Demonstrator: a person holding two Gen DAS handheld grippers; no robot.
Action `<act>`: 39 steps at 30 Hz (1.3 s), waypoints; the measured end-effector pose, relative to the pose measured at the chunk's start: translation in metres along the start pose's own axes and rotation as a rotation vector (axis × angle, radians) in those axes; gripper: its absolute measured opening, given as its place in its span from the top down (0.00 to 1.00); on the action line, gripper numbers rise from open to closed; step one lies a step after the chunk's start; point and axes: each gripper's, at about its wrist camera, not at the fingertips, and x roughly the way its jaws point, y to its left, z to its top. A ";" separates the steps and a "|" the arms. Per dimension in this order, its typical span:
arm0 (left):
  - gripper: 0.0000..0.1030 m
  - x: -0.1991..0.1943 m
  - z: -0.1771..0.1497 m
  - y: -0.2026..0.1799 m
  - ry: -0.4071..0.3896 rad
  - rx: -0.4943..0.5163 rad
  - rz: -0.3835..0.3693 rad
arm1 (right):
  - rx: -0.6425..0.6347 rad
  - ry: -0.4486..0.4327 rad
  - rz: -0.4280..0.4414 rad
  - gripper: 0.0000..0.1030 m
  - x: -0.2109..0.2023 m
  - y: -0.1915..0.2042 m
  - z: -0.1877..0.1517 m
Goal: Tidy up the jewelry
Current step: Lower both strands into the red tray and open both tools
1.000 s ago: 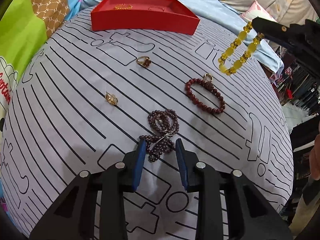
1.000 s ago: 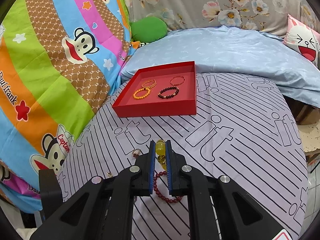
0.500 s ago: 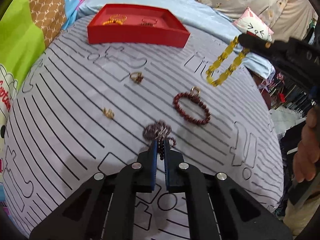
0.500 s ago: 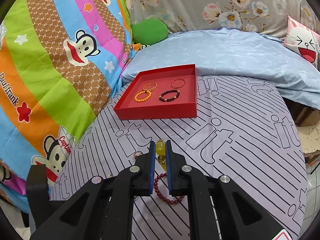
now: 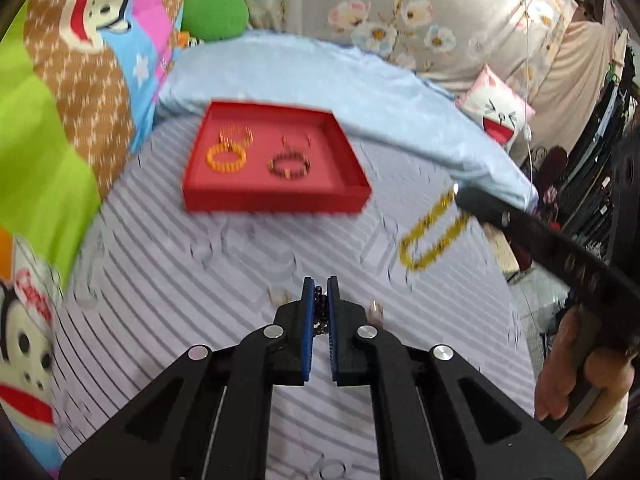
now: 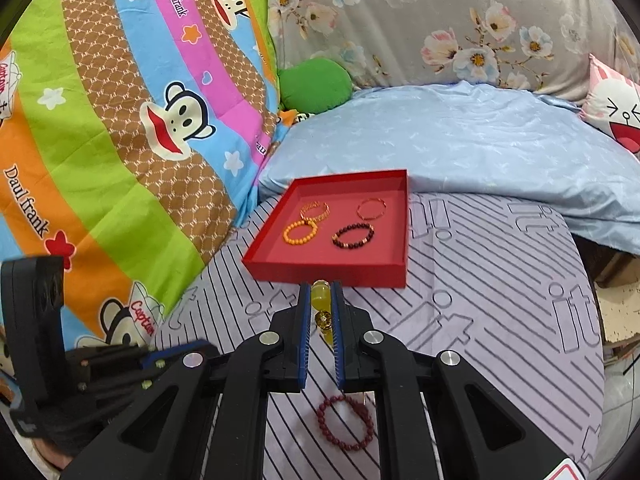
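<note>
My left gripper [image 5: 319, 284] is shut on a dark red bead necklace [image 5: 318, 312], lifted above the striped bedsheet [image 5: 180, 288]. My right gripper [image 6: 320, 290] is shut on a yellow bead bracelet [image 6: 321, 298], which hangs as a yellow loop in the left wrist view [image 5: 434, 234]. The red tray [image 6: 328, 270] lies ahead of both grippers; it holds an orange bracelet [image 6: 300, 232], a dark bead bracelet [image 6: 354, 236], a gold bangle [image 6: 372, 209] and a gold chain bracelet [image 6: 315, 209]. A dark red bead bracelet [image 6: 346, 426] lies on the sheet below my right gripper.
A colourful cartoon quilt [image 6: 100, 140] rises at the left. A light blue pillow [image 6: 460, 144] lies behind the tray, with a green cushion [image 6: 316, 84] and a pink cartoon cushion [image 6: 616, 108]. The bed edge drops off at the right. A small ring [image 5: 374, 308] lies on the sheet.
My left gripper closed on the dark red necklace and lifted it, swinging up toward the tray. My right gripper carried the yellow bracelet closer to the tray.
</note>
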 end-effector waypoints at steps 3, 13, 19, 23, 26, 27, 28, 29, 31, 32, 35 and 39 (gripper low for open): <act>0.94 0.001 0.035 0.008 -0.053 0.011 0.031 | -0.013 -0.008 0.005 0.91 0.010 0.000 0.020; 0.94 0.040 0.118 0.031 -0.109 0.021 0.072 | -0.028 -0.012 0.044 0.91 0.071 0.008 0.078; 0.94 0.083 0.135 0.046 -0.072 -0.003 0.076 | 0.018 0.049 0.071 0.91 0.124 0.003 0.084; 0.94 0.110 0.133 0.053 -0.033 -0.017 0.079 | 0.038 0.126 0.063 0.91 0.161 -0.005 0.070; 0.94 0.130 0.128 0.061 0.002 -0.032 0.084 | 0.044 0.175 0.041 0.91 0.183 -0.012 0.057; 0.94 0.137 0.125 0.064 0.015 -0.040 0.087 | 0.050 0.188 0.031 0.91 0.188 -0.016 0.052; 0.94 0.142 0.123 0.066 0.026 -0.042 0.088 | 0.055 0.198 0.022 0.91 0.192 -0.020 0.049; 0.94 0.146 0.121 0.068 0.033 -0.042 0.094 | 0.058 0.202 0.015 0.91 0.194 -0.023 0.047; 0.94 0.153 0.118 0.072 0.047 -0.046 0.101 | 0.069 0.211 -0.014 0.91 0.198 -0.032 0.042; 0.94 0.157 0.117 0.073 0.055 -0.046 0.106 | 0.073 0.211 -0.023 0.91 0.199 -0.036 0.041; 0.93 0.164 0.117 0.075 0.058 -0.044 0.127 | 0.074 0.190 -0.048 0.88 0.196 -0.042 0.043; 0.68 0.158 0.119 0.074 0.011 -0.050 0.146 | 0.054 0.145 -0.071 0.76 0.181 -0.040 0.048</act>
